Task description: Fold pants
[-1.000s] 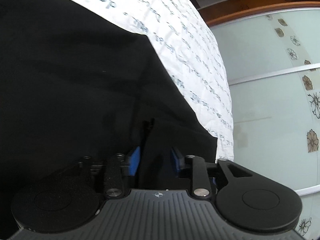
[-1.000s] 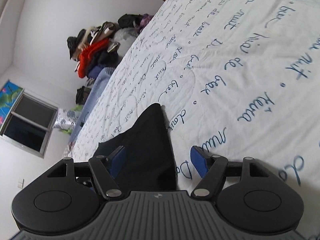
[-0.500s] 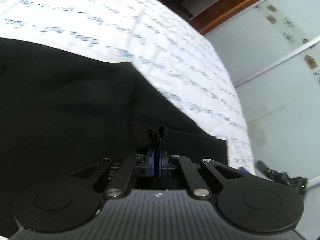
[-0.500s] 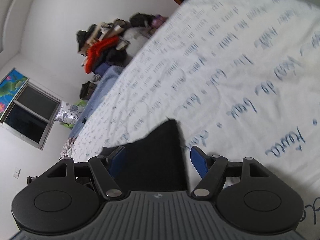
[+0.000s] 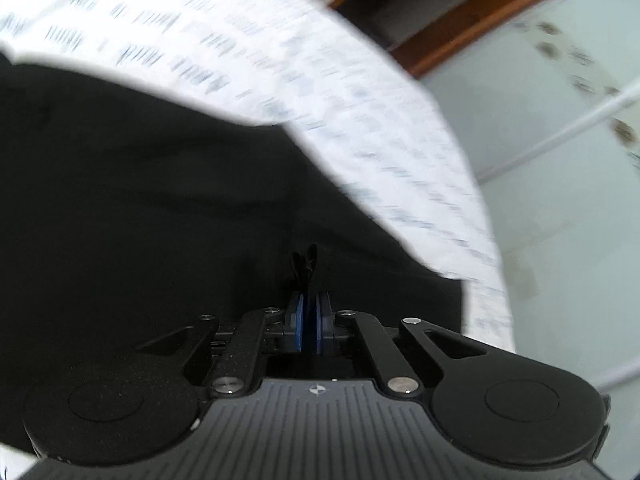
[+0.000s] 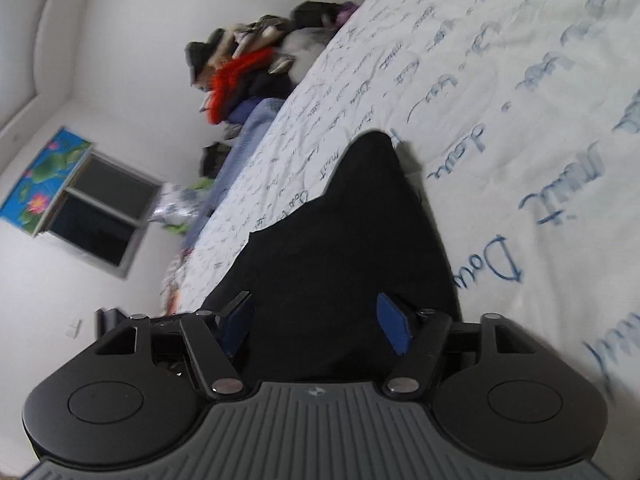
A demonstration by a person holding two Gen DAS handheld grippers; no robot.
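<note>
Black pants (image 5: 140,208) lie spread on a white quilt with blue writing (image 5: 360,92). My left gripper (image 5: 308,320) is shut on a pinched fold of the pants near their edge; a small tuft of cloth sticks up past the blue pads. In the right wrist view a pointed end of the pants (image 6: 352,224) lies on the quilt (image 6: 520,100) and runs between the blue pads (image 6: 394,330) of my right gripper (image 6: 316,324), which is open with cloth between the jaws.
A frosted glass wardrobe door with flower prints (image 5: 560,140) stands beyond the bed's right edge. A pile of clothes (image 6: 248,76) sits at the bed's far end. A window (image 6: 100,216) is in the white wall at left.
My left gripper has closed on the fold of the pants and lifted it, with the view swinging. The right gripper stayed open while more of the pants came between its jaws.
</note>
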